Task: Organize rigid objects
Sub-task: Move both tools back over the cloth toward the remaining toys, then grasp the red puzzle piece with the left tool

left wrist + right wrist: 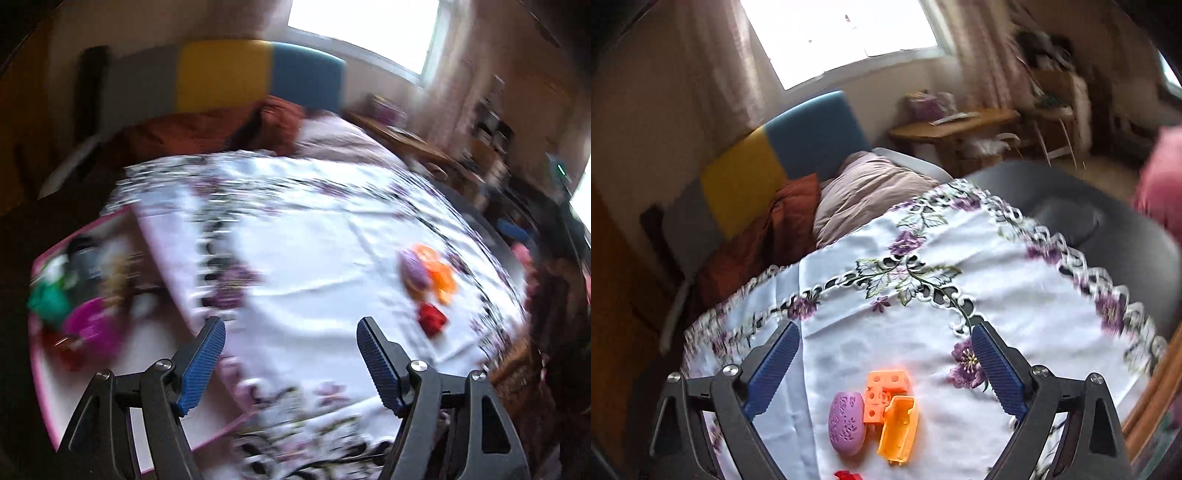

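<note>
Both grippers spread wide and holding nothing, left gripper (291, 328) over the embroidered tablecloth (314, 251), right gripper (886, 341) above smooth purple oval (846, 424), knobbly orange blocks (884, 391), pink-rimmed tray (44, 387) at left edge

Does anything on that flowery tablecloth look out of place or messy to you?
A few toys lie loose on the tablecloth: a purple oval piece, an orange block, an orange shell tipped on its side and a red piece. The other toys sit together in the pink-rimmed tray. Nothing looks spilled or broken.
</note>
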Tool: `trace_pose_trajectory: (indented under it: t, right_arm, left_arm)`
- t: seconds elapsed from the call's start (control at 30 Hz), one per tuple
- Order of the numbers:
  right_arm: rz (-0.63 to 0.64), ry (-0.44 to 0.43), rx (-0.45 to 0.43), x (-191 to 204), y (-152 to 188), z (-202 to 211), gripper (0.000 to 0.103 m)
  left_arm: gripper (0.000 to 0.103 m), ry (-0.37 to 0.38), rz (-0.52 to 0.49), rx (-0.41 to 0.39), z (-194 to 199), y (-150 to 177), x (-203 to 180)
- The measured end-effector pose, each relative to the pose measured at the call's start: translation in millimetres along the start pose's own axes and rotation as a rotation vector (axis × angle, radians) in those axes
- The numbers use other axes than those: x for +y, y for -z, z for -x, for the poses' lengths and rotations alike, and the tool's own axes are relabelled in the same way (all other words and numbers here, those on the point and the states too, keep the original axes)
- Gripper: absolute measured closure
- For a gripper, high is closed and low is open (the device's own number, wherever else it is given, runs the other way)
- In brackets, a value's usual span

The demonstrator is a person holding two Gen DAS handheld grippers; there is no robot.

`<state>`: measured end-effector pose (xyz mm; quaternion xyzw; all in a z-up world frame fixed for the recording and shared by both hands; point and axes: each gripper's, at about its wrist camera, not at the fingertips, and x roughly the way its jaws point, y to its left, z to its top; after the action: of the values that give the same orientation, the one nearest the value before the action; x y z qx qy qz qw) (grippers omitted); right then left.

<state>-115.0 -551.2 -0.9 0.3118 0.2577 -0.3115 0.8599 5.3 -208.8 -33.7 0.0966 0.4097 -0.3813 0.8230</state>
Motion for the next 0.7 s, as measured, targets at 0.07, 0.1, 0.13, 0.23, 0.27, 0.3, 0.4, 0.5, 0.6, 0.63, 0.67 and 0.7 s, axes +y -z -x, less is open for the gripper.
trace_pose_trajectory:
  t: [0.07,0.1,0.13,0.23,0.27,0.3,0.4,0.5,0.6,0.63,0.67,0.7]
  right_arm:
    - [-0.042,-0.008,-0.004,-7,2,-4,0.008]
    - [-0.054,-0.005,-0.003,-8,4,-5,0.008]
    - [-0.050,-0.003,-0.017,-8,3,-3,0.008]
    - [-0.078,-0.047,-0.090,-13,5,9,0.007]
    - [-0.098,-0.066,-0.091,-17,5,9,0.007]
    - [-0.111,-0.076,-0.093,-19,5,10,0.007]
    - [-0.142,-0.109,-0.110,-25,5,13,0.007]
    - [-0.148,-0.134,-0.133,-25,5,17,0.007]
    - [-0.153,-0.145,-0.140,-26,5,18,0.007]
    - [-0.156,-0.147,-0.140,-26,5,18,0.007]
    - [-0.159,-0.152,-0.139,-27,5,18,0.007]
    - [-0.162,-0.157,-0.137,-27,5,18,0.007]
  left_arm:
    - [0.032,0.060,-0.069,0.032,-15,-1,-24]
    - [0.032,0.087,-0.108,0.047,-23,-1,-37]
    - [0.032,0.109,-0.137,0.061,-31,0,-48]
    - [0.032,0.191,-0.210,0.101,-53,-1,-77]
    - [0.032,0.210,-0.234,0.109,-59,-1,-85]
    - [0.032,0.227,-0.261,0.111,-64,-2,-93]
    - [0.032,0.259,-0.340,0.119,-75,-2,-114]
    - [0.032,0.280,-0.415,0.122,-90,-4,-131]
    - [0.032,0.293,-0.471,0.149,-104,-2,-140]
    - [0.033,0.288,-0.486,0.159,-110,-2,-143]
    - [0.033,0.287,-0.494,0.169,-114,-2,-145]
    - [0.033,0.292,-0.500,0.182,-119,-1,-147]
